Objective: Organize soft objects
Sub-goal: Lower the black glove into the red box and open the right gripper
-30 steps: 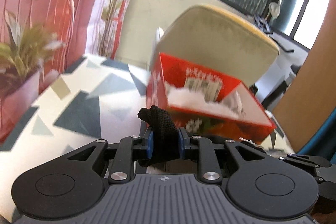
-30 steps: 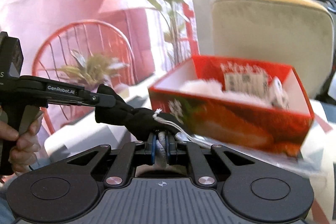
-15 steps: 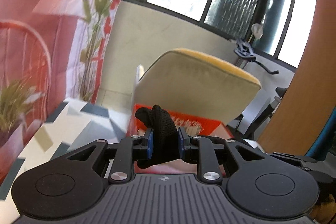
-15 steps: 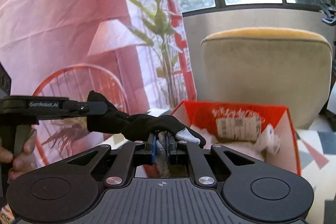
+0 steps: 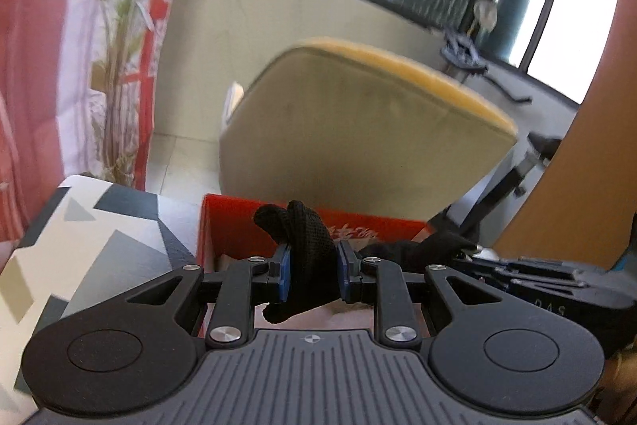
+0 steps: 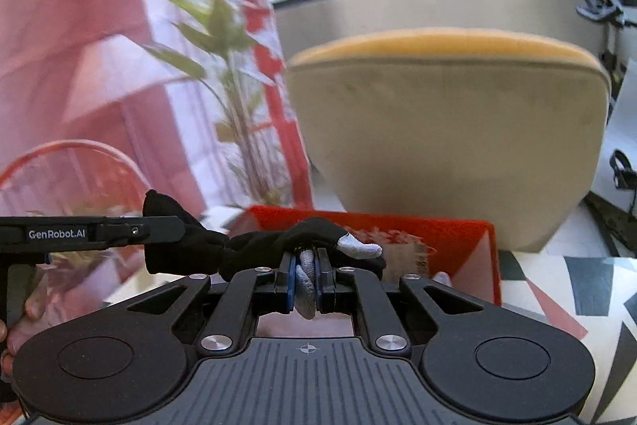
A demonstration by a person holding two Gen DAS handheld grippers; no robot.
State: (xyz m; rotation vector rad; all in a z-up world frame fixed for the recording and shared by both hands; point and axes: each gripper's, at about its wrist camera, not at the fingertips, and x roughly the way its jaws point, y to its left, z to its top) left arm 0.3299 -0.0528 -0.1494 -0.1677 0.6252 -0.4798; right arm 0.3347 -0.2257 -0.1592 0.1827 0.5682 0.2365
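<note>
A black knit glove [image 5: 306,245] with grey fingertips is stretched between both grippers. My left gripper [image 5: 312,275] is shut on its black cuff end. My right gripper [image 6: 305,277] is shut on a grey fingertip [image 6: 307,279] of the same glove [image 6: 274,243]; another grey tip [image 6: 358,245] pokes out to the right. The left gripper [image 6: 99,234] also shows from the side in the right wrist view, with a hand below it. Just beyond and below the glove sits an open red cardboard box [image 5: 239,226] [image 6: 438,237]; its inside is mostly hidden behind the grippers.
The box rests on a table with a grey, white and red geometric cloth [image 5: 99,226] [image 6: 577,289]. A beige chair with a yellow top [image 5: 358,130] [image 6: 446,130] stands behind it. A tall plant [image 5: 119,26] and a red wire chair [image 6: 71,166] are at the left.
Both grippers have carried the glove up and toward the red box. The box, earlier in full view ahead, now sits low and is largely hidden behind the fingers. Neither grip has changed.
</note>
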